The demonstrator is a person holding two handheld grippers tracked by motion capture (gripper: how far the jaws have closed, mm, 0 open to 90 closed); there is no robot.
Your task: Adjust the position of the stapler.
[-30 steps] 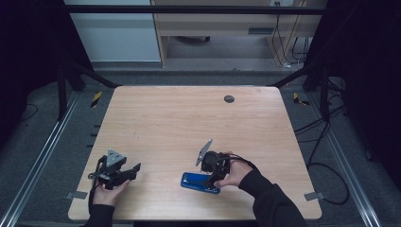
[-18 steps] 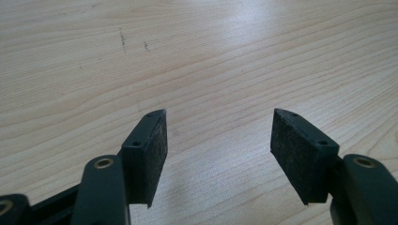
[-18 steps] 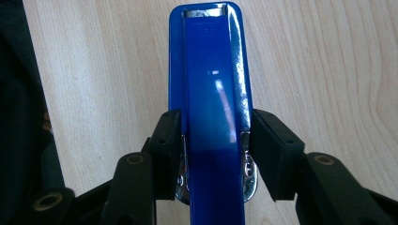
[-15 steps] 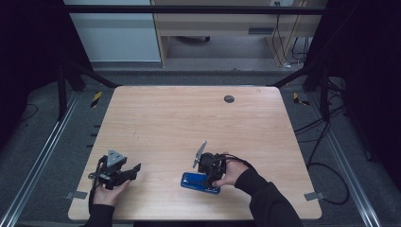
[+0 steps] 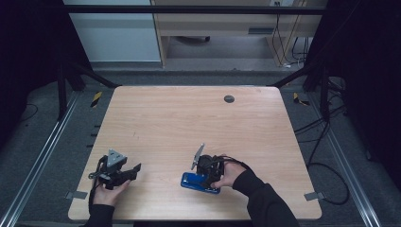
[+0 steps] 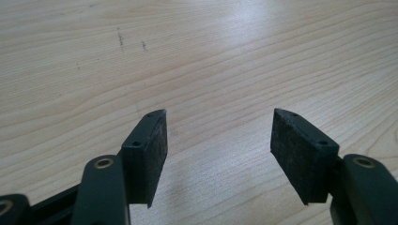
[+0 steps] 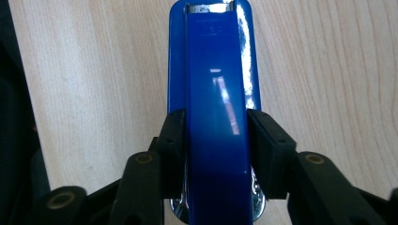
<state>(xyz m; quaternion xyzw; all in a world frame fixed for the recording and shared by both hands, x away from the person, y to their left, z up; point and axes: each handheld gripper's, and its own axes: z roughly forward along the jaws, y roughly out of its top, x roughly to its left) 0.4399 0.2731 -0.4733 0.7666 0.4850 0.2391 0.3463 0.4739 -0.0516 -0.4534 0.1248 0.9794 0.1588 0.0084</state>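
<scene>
Right hand-held gripper pinches blue stapler across its sides; stapler lies flat on counter at 6 o'clock, near front edge. Left hand-held gripper at 8 o'clock, jaws spread wide, nothing between them, bare wood beneath.

- Glossy blue stapler, closed, lying flat on the wooden table near its front edge, clamped at both sides.
</scene>
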